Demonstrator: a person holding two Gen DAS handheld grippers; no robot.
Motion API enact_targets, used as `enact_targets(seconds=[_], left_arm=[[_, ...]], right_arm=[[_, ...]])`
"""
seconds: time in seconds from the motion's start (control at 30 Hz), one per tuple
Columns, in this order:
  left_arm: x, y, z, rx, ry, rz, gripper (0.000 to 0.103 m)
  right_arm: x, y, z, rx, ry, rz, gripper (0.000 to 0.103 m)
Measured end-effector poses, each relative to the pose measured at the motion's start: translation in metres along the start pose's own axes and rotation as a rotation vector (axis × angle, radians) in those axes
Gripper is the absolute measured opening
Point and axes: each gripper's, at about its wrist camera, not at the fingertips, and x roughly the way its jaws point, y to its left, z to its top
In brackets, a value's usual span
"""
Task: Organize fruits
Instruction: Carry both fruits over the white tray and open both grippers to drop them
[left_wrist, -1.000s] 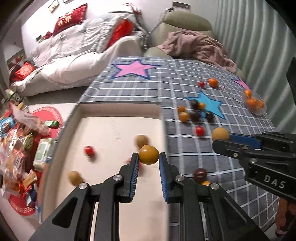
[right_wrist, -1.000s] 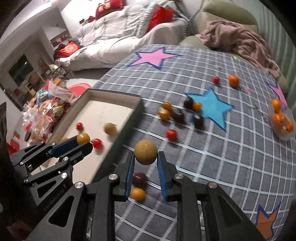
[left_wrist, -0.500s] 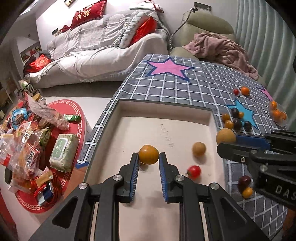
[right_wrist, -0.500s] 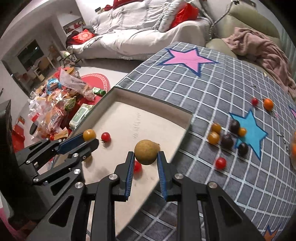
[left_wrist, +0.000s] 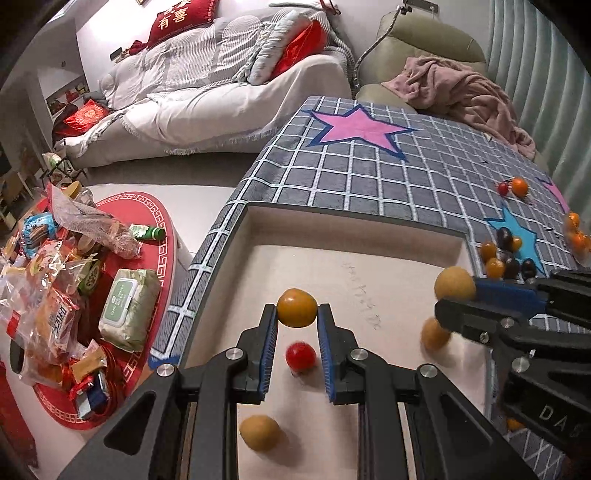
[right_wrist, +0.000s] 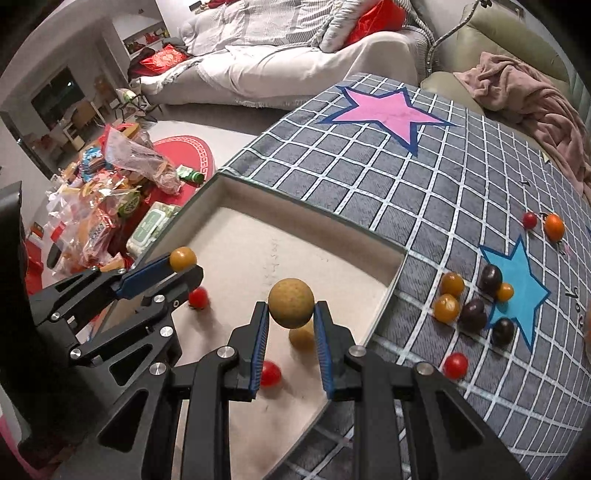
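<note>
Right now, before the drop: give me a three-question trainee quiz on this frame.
1. True or false: both tongs are empty.
2. Which fruit does the right tongs hold? A) red tomato B) tan fruit C) dark plum
3. What sits under both tongs?

Key:
1. False; the left tongs grip an orange fruit.
2. B, the tan fruit.
3. The tray.

The left gripper (left_wrist: 297, 325) and the right gripper (right_wrist: 291, 321) both point steeply downward, side by side, jaws nearly closed, each clamping something.
</note>
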Motion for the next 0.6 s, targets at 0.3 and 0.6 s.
enact_targets(seconds=[0.3,0.6], left_arm=[[0.027,-0.002,0.008,0.003,0.050,0.030,0.023],[0.041,-0.011,0.006,0.029,0.092,0.038,0.023]], right_arm=[[0.027,-0.011,0.009,0.021,0.044,-0.008,0.027],[0.044,-0.017,0.004,0.014,0.090,-0.005,0.027]])
